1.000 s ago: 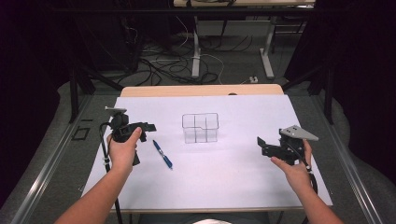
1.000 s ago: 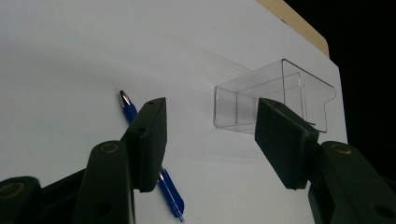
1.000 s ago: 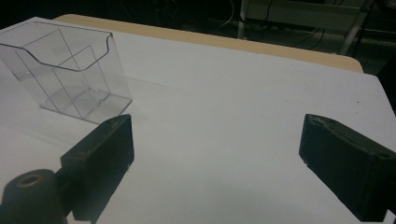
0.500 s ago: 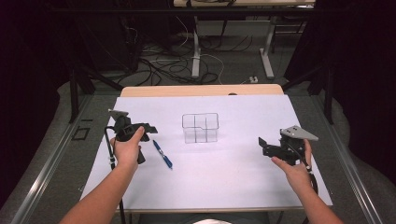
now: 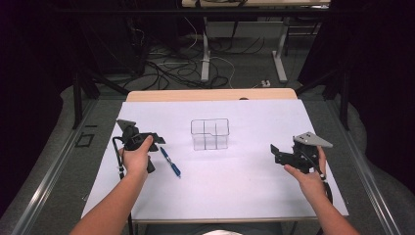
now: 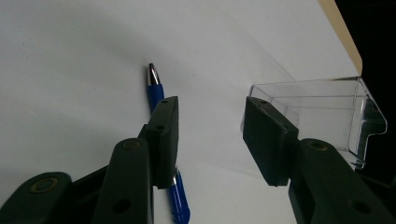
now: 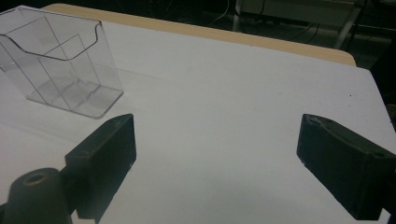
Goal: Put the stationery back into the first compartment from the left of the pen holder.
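A blue pen [image 5: 170,162] with a silver tip lies on the white table cover, left of centre. My left gripper [image 5: 157,140] hovers just left of and above it, open. In the left gripper view the pen [image 6: 155,91] passes under the left jaw, and nothing sits between the jaws [image 6: 210,116]. A clear plastic organizer [image 5: 210,133] with several compartments stands upright mid-table; it is also at the right of the left gripper view [image 6: 322,112]. My right gripper [image 5: 275,152] is held wide open at the right, empty, with the organizer [image 7: 60,65] far off to its left [image 7: 215,135].
The white sheet [image 5: 235,191] covers most of the table, with a wooden strip [image 5: 210,94] bare at the far edge. Cables [image 5: 166,68] and table legs lie on the floor beyond. Dark drapes stand on both sides.
My left gripper has shifted a little to the right, closer to the pen. The right gripper, pen and organizer have stayed put.
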The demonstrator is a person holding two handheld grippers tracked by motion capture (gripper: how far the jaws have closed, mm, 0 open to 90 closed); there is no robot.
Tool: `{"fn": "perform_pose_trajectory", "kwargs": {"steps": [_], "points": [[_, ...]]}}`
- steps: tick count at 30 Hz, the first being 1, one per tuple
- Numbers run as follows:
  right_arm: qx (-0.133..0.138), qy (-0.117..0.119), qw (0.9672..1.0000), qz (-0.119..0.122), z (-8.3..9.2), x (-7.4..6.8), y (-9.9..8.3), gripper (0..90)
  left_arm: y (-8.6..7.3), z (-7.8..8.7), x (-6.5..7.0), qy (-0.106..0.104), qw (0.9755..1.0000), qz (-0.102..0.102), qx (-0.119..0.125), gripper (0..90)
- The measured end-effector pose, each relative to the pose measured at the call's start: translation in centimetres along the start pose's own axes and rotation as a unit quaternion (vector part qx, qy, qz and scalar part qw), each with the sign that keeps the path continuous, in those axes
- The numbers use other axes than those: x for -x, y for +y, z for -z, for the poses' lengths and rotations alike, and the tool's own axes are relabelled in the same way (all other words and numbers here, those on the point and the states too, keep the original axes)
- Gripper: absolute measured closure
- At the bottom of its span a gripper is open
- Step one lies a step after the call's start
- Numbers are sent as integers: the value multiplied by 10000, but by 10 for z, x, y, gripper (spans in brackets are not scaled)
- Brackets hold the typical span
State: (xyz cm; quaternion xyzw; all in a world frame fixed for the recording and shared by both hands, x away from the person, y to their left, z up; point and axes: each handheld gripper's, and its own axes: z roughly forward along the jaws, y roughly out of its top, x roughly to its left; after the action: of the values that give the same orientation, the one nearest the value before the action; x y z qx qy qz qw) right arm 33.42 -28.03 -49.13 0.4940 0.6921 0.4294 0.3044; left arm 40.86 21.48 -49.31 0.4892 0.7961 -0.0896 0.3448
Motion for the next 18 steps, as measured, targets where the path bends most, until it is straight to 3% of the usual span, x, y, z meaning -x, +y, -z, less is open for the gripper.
{"fn": "perform_pose_trajectory", "kwargs": {"steps": [18], "points": [[-161, 134, 9997, -147, -4, 0, -3, 116, -4, -14, -16, -47, 9994, 323, -65, 602]]}}
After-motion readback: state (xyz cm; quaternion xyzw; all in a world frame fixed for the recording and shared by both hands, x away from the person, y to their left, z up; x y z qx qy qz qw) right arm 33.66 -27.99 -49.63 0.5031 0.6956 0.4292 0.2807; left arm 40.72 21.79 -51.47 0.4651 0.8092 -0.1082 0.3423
